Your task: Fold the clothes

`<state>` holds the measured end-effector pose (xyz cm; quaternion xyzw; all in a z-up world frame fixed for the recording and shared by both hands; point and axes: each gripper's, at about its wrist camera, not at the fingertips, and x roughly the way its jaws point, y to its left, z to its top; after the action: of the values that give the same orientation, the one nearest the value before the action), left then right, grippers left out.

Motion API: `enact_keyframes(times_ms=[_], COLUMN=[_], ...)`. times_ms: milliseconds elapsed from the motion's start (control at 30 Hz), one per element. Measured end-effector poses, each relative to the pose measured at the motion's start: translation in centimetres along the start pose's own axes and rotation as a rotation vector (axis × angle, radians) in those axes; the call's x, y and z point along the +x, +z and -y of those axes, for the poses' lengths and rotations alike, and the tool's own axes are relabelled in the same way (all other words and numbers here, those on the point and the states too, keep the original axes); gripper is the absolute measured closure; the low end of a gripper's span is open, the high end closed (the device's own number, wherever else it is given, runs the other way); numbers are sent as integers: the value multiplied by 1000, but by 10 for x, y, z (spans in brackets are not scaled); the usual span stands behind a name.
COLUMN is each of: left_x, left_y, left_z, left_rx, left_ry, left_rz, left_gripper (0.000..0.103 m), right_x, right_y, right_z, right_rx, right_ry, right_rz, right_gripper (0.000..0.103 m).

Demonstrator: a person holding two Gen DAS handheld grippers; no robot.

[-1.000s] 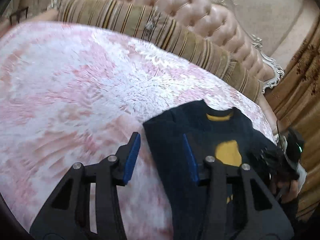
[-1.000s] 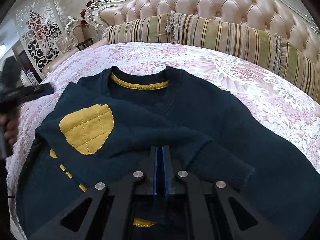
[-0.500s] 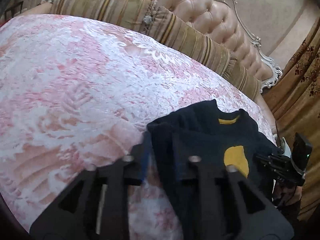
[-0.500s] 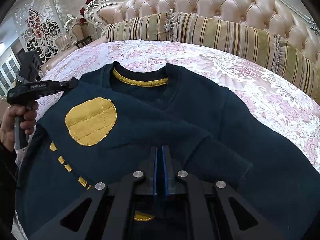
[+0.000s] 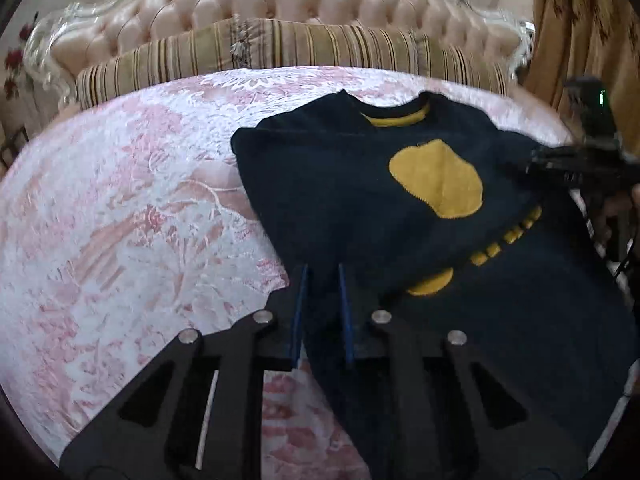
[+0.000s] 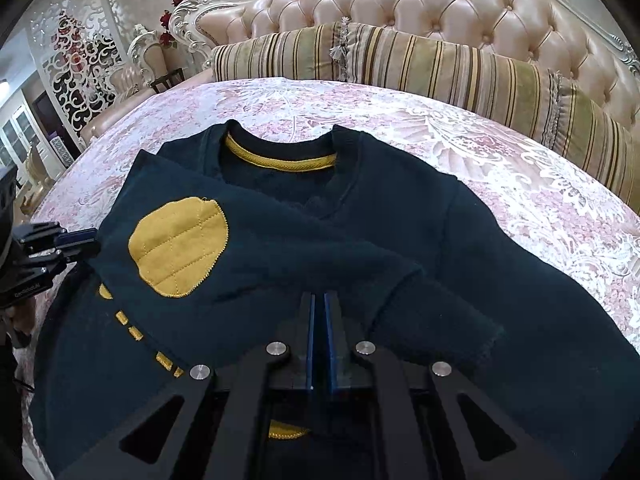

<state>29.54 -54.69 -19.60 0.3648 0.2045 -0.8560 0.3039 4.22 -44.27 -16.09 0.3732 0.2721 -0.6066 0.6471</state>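
Observation:
A navy sweater [image 6: 400, 240] with a yellow neck band and a yellow elbow patch [image 6: 178, 246] lies flat on the bed, one sleeve folded across its chest. My right gripper [image 6: 319, 312] is shut, its tips low over that folded sleeve; whether cloth is pinched I cannot tell. It shows at the right edge of the left wrist view as the right gripper [image 5: 536, 162]. My left gripper [image 5: 321, 312] is closing at the sweater's [image 5: 340, 200] left edge, dark cloth between the blue pads. The right wrist view has the left gripper [image 6: 82, 240] at the sweater's side.
The sweater rests on a pink and white patterned bedspread [image 5: 120, 220]. Striped bolster pillows [image 6: 460, 68] and a tufted headboard [image 6: 420, 4] stand behind. A brown curtain [image 5: 580, 20] hangs at the right. A person's hand [image 6: 12, 320] holds the left gripper.
My left gripper swung in from the bare bedspread to the sweater's left edge, rolled, and its jaws narrowed around the cloth. The right gripper stayed still and shut.

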Motion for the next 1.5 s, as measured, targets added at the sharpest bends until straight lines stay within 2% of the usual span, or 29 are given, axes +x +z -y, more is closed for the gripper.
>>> enact_keyframes(times_ms=[167,267,333,400,433,467,500,533,567,600,800,833,867,900,1033,1133,1200,1500], left_x=[-23,-6,-8,-14,-17,-20,-22,-24,-24,-23,-18,-15,-13,-11,-3,-2,-4,-5], left_y=[-2,-12,-13,-13,-13,-14,-15,-17,-18,-18,-19,-20,-20,-21,-25,-25,-25,-25], left_z=[1,2,2,-5,-10,-16,-22,-27,-30,-31,-29,-31,-33,-33,-35,-35,-33,-31], left_rx=[-27,-19,-26,-58,-83,-123,-165,-208,-226,-240,-248,-254,-258,-257,-274,-272,-263,-250], left_ry=[2,35,22,-3,-21,-52,-85,-119,-123,-121,-142,-148,-149,-153,-168,-167,-160,-167], left_rz=[71,11,24,41,54,69,85,101,107,111,89,83,79,73,58,57,59,61], left_gripper=[82,81,81,72,60,53,52,52,52,52,52,52,52,53,54,54,54,54], right_x=[0,-6,-15,-36,-48,-54,-59,-58,-56,-50,28,48,60,70,94,97,103,114], right_y=[1,5,9,15,18,22,27,36,45,54,113,123,129,134,145,140,136,140], right_z=[1,1,1,0,-2,-6,-10,-20,-31,-44,-138,-148,-153,-157,-159,-166,-174,-177], right_rx=[3,11,7,4,5,5,3,-7,-19,-43,-246,-268,-280,-291,-316,-394,-451,-514], right_ry=[4,1,-19,-39,-36,-37,-38,-26,-13,13,213,255,268,278,339,338,315,304], right_rz=[3,3,15,62,90,107,123,136,149,152,79,34,8,-16,-85,-112,-130,-148], right_gripper=[97,97,97,97,95,86,64,50,31,29,30,36,43,44,44,48,58,60])
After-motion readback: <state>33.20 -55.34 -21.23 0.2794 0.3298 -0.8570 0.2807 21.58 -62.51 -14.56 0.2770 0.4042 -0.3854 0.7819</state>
